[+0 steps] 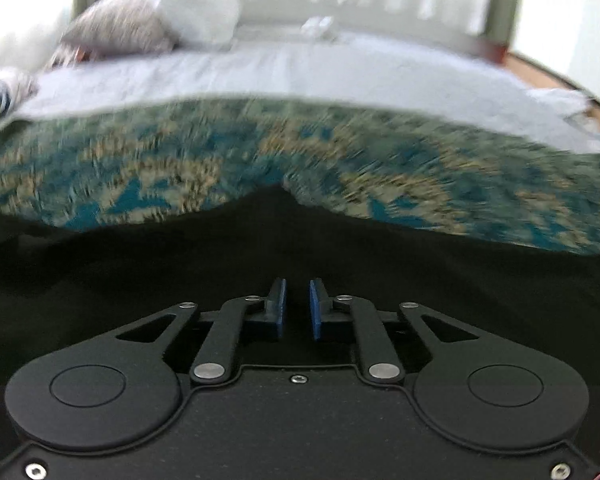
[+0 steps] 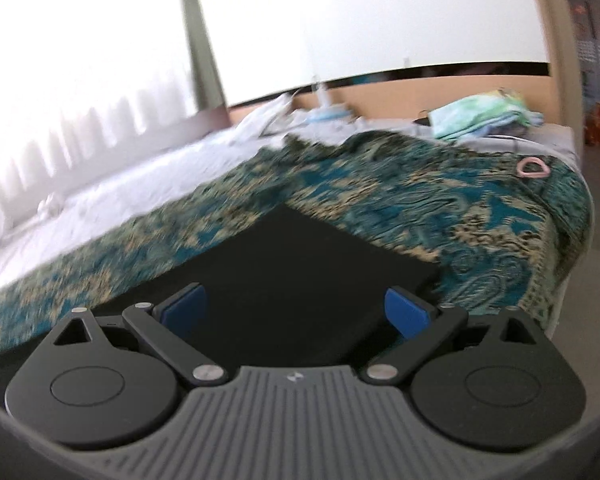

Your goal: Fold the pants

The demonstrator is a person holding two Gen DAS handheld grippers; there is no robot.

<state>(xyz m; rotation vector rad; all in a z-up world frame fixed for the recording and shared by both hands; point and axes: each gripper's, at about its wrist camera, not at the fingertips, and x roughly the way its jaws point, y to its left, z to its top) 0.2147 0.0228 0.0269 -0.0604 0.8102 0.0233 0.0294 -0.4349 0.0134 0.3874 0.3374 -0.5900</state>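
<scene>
The black pants (image 1: pixel 220 264) lie on a teal and tan patterned bedspread (image 1: pixel 260 160). In the left wrist view my left gripper (image 1: pixel 298 308) is low over the black cloth, its blue pads a narrow gap apart; whether cloth sits between them I cannot tell. In the right wrist view the pants (image 2: pixel 300 264) show as a flat dark shape with a squared corner on the bedspread (image 2: pixel 420 200). My right gripper (image 2: pixel 300 312) is wide open above that cloth, holding nothing.
A white sheet (image 1: pixel 300 72) covers the far bed, with pillows (image 1: pixel 152 24) at its left. A pile of folded light cloths (image 2: pixel 480 116) sits at the bed's far end. A pink ring (image 2: pixel 532 168) lies on the bedspread. The bed edge drops at right.
</scene>
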